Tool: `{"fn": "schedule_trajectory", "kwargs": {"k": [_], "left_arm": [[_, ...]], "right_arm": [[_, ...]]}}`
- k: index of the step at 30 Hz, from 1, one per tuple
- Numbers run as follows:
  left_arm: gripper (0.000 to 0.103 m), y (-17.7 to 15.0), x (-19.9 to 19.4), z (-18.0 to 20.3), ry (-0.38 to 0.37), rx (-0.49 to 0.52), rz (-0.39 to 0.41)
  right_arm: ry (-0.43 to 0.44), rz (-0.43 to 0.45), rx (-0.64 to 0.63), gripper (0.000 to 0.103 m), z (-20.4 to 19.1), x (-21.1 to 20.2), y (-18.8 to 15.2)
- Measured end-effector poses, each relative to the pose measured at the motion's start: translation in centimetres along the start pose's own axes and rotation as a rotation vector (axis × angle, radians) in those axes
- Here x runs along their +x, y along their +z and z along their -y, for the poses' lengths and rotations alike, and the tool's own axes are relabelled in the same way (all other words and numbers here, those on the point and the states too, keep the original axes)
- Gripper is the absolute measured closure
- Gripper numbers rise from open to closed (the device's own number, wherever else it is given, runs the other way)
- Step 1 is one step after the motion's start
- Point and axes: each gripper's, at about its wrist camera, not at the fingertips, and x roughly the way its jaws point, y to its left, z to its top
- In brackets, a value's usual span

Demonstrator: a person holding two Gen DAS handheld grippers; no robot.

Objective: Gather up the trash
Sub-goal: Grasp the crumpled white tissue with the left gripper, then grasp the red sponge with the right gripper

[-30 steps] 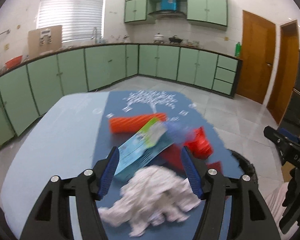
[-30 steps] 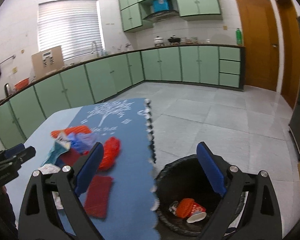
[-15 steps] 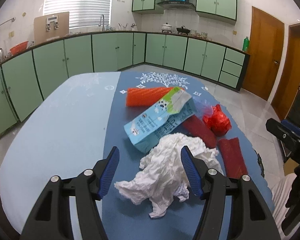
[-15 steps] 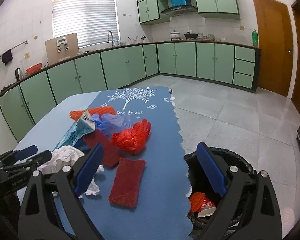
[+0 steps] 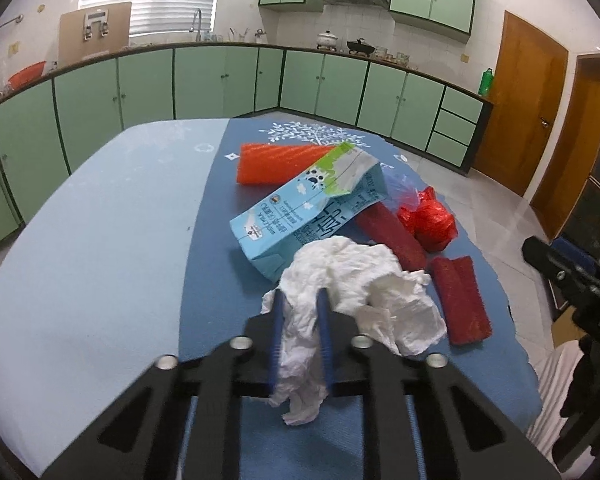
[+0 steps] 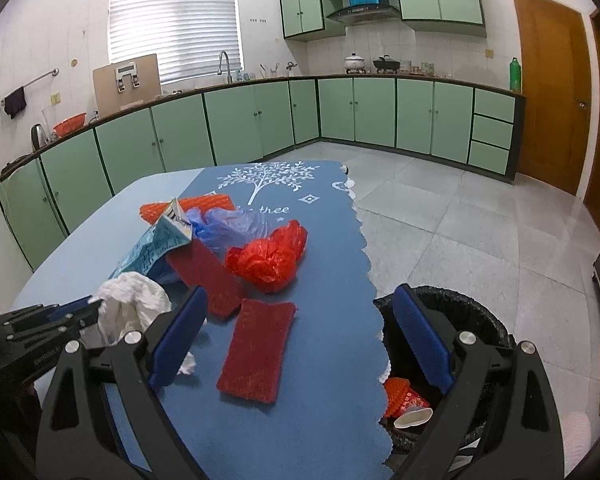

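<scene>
White tissue | left gripper jaws just closed, pinching it at the surface's near edge | right gripper jaws wide, empty

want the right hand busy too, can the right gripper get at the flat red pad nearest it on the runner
Probably yes. The right gripper stands open and empty, and the flat red pad lies bare just ahead of it; the left gripper, shut on the crumpled tissue, is off to the side.

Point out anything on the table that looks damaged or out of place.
The milk carton lies on its side, crushed, its top torn open. It rests across the orange sleeve and a red pad, with the tissue against its base. Nothing looks spilled.
</scene>
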Motion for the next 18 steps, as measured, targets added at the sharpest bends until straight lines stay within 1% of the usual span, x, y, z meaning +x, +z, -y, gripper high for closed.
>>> {"fn": "schedule_trajectory", "kwargs": {"k": [2,6,9,11,15,18], "left_arm": [[0.093,0.1,-0.6,0.1,0.004,-0.005,0.019],[0.094,0.7,-2.2,-0.4,0.016,-0.027,0.070],[0.094,0.9,-2.7,-0.6,0.040,-0.025,0.085],[0.094,0.8,-2.7,-0.7,0.053,-0.026,0.086],[0.094,0.0,-1.9,-1.1,0.067,-0.024,0.062],[0.094,-0.6,-1.2,-1.3,0.076,-0.022,0.043]], "right_arm": [[0.000,-0.007,0.004,0.012,-0.1,0.3,-0.4],[-0.001,-0.020,0.002,0.012,-0.6,0.7,-1.3],[-0.010,-0.028,0.000,0.012,-1.2,1.2,-2.1],[-0.024,-0.035,0.004,0.012,-1.5,1.6,-2.6],[-0.061,-0.039,-0.008,0.012,-2.1,2.5,-3.5],[-0.072,-0.050,0.003,0.012,-2.2,3.2,-3.8]]}}
